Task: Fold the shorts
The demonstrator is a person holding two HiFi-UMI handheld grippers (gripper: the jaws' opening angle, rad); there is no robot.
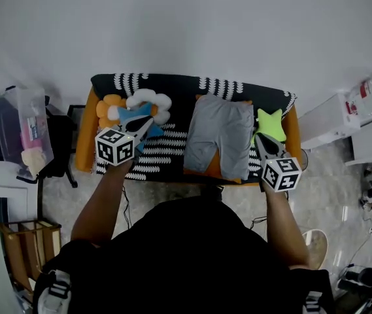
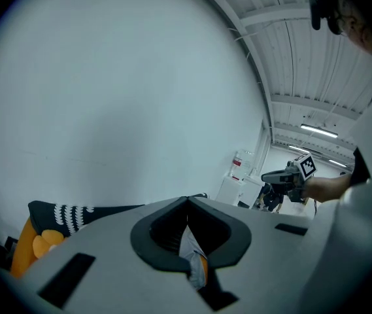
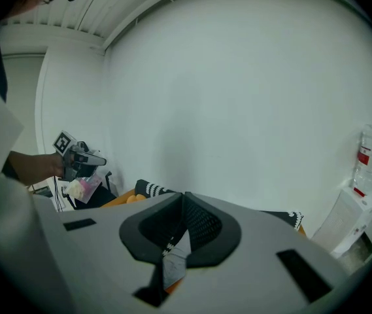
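The shorts [image 1: 219, 133] are not in either of your tools. Your left gripper [image 1: 145, 127] has its jaws pressed together with nothing between them. Its own view shows only a sliver of grey and orange through the slot beneath the tips. Your right gripper [image 1: 261, 140] is the same, jaws together and empty.

In the head view, your left gripper's tips hang over a blue star-shaped toy [image 1: 132, 118] beside a flower-shaped plush [image 1: 148, 101], well apart from the shorts. Your right gripper's tips sit near the lower edge of a green star toy [image 1: 271, 124], just right of the shorts. The shorts themselves lie on the right half of the black patterned cloth [image 1: 172, 84] that covers the table [image 1: 84, 139]. An orange layer peeks out under their near and far edges, and you can't tell from here what it is.

As far as the pictures show, you have folded nothing yet. The shorts are spread flat and both legs show, with a notch between them. So the whole fold is left, and you would first need to open the jaws and get hold of an edge.

The waistband end points away from you toward the wall and the two leg openings point back at you. The long axis runs from you to the wall, with the far end leaning slightly to your right.
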